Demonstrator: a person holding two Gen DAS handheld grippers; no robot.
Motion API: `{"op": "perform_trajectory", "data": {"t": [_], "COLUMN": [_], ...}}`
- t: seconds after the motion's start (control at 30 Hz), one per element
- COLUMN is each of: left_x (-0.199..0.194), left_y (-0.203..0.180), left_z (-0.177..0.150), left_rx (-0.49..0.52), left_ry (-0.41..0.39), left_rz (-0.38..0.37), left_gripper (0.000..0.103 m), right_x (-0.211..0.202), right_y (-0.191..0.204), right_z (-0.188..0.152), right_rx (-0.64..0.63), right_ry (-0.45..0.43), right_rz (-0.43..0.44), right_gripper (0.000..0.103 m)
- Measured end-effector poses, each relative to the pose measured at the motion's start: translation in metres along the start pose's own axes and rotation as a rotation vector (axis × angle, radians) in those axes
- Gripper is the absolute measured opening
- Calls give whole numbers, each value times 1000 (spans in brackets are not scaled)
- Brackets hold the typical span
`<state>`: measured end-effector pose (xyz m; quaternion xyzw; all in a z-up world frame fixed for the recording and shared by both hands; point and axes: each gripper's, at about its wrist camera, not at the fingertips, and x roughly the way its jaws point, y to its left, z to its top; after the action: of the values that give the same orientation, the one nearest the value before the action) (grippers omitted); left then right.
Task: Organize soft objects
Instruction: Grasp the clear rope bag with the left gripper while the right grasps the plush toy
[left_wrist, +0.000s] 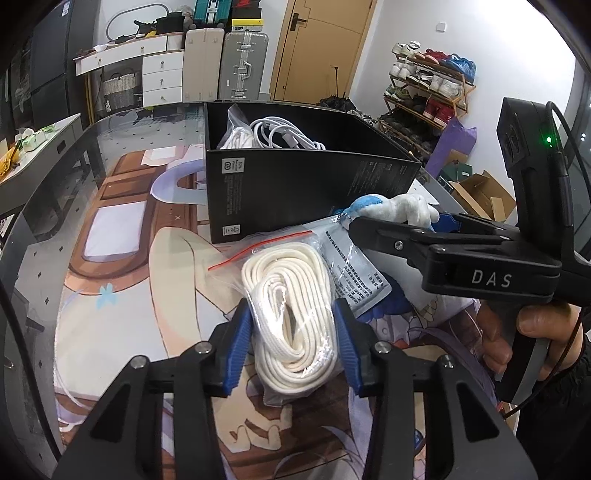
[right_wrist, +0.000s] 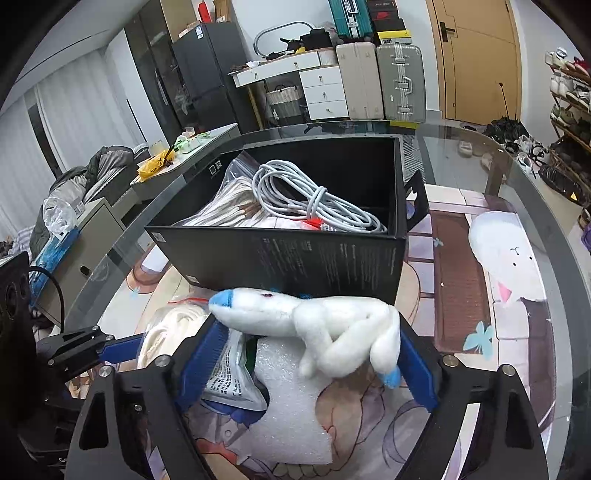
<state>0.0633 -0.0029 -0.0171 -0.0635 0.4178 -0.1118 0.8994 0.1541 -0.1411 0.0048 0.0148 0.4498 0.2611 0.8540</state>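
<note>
Left gripper (left_wrist: 293, 347) closed on bagged white cord coil (left_wrist: 291, 314), pads pressed on both sides; bag held between pads, resting on surface (left_wrist: 122, 266).

Right gripper (right_wrist: 310, 354) wide, straddling plush toy (right_wrist: 314, 325); pads just beside toy ends, squeeze not evident.

Black box (right_wrist: 325, 258) just ahead of both grippers, cables (right_wrist: 306, 199) already inside; likely drop-off for both items.

Even indoor light, soft shadows; fisheye bending and black vignette at the corners; faint glare on the glass tabletop (right_wrist: 480, 136) at upper right.
</note>
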Motion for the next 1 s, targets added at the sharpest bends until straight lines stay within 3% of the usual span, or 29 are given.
{"op": "perform_trajectory", "data": {"t": [0.43, 0.53, 0.77, 0.83, 0.9, 1.0], "left_x": [-9, -13, -9, -8, -7, -7], "left_y": [8, 10, 10, 10, 10, 6], "left_z": [1, 2, 0, 0, 1, 1], "left_rx": [-34, -39, -35, -38, -42, -33], "left_ry": [-40, -51, -31, -22, -12, -18], "left_rz": [9, 5, 17, 14, 14, 9], "left_gripper": [40, 35, 34, 38, 51, 58], "right_x": [-21, -31, -44, -45, -44, -45], "right_y": [0, 1, 2, 1, 2, 2], "right_z": [-4, -3, -1, -1, -2, -2], "right_rx": [-35, -42, -52, -48, -49, -50], "right_ry": [-43, -68, -93, -90, -89, -89], "right_rz": [19, 22, 24, 23, 21, 23], "right_gripper": [86, 86, 86, 86, 86, 86]}}
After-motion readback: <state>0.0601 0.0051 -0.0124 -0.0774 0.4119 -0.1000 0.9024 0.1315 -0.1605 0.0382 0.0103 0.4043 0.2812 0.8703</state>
